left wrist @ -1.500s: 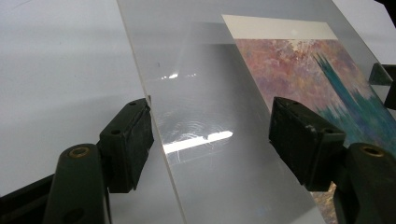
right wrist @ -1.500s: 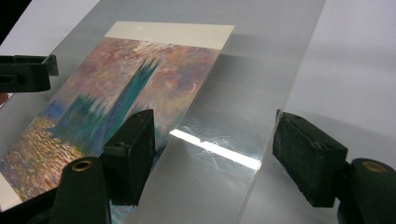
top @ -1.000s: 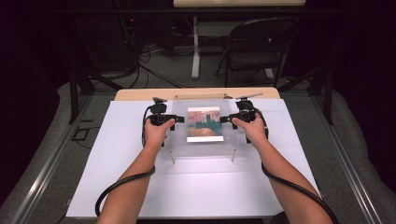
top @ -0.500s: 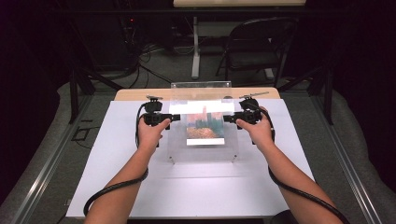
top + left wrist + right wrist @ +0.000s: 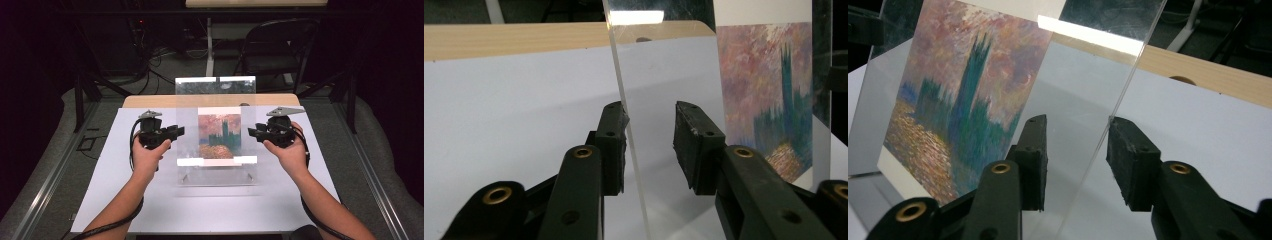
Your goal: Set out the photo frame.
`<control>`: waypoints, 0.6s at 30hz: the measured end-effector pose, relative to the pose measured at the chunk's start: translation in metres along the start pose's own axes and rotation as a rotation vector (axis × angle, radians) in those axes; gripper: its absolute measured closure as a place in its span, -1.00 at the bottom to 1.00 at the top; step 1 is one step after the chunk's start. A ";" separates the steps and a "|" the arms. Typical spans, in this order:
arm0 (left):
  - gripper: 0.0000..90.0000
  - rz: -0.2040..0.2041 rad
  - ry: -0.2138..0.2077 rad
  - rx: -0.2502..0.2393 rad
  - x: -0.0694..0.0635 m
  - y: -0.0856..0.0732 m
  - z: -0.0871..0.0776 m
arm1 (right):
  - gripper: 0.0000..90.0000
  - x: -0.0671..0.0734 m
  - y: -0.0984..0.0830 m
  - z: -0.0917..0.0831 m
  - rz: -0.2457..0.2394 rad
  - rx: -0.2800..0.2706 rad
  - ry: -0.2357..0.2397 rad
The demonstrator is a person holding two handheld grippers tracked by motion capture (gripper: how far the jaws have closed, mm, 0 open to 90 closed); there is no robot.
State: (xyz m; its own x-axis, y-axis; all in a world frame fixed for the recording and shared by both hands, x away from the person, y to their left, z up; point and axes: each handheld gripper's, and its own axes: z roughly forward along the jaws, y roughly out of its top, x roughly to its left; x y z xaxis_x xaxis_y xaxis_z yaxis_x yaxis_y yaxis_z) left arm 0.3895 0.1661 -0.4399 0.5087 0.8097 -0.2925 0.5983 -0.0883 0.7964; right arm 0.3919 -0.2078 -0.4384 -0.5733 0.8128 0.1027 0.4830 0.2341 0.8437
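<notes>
A clear acrylic sheet (image 5: 187, 145) with a painting print (image 5: 219, 135) on it stands steeply tilted above the white mat. My left gripper (image 5: 180, 131) is at its left edge and my right gripper (image 5: 250, 132) at its right edge. In the left gripper view the sheet's edge (image 5: 626, 125) runs between the jaws of the left gripper (image 5: 651, 125), against the left pad, with a wide gap to the right pad. In the right gripper view the edge (image 5: 1103, 135) lies by the right pad of the right gripper (image 5: 1075, 135). Both pairs of jaws have just been closing and do not clamp.
A second clear panel (image 5: 215, 176) lies flat on the white mat (image 5: 150, 200) below the raised sheet. A wooden tabletop strip (image 5: 150, 101) shows behind the mat. A black chair (image 5: 280, 45) and cables sit on the floor beyond.
Both hands rose and moved toward the far side. The sheet with the print went from lying low on the mat to standing steeply, its top edge now high.
</notes>
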 end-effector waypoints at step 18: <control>0.65 0.124 -0.020 -0.073 -0.032 -0.037 -0.051 | 0.72 0.023 -0.027 -0.054 -0.002 -0.061 0.076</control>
State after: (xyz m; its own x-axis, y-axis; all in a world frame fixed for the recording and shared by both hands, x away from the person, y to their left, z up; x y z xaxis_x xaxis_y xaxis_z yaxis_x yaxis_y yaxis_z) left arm 0.3198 0.1732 -0.4337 0.5887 0.7834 -0.1995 0.4838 -0.1437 0.8633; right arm 0.3301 -0.2242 -0.4305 -0.6240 0.7690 0.1384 0.4417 0.2010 0.8744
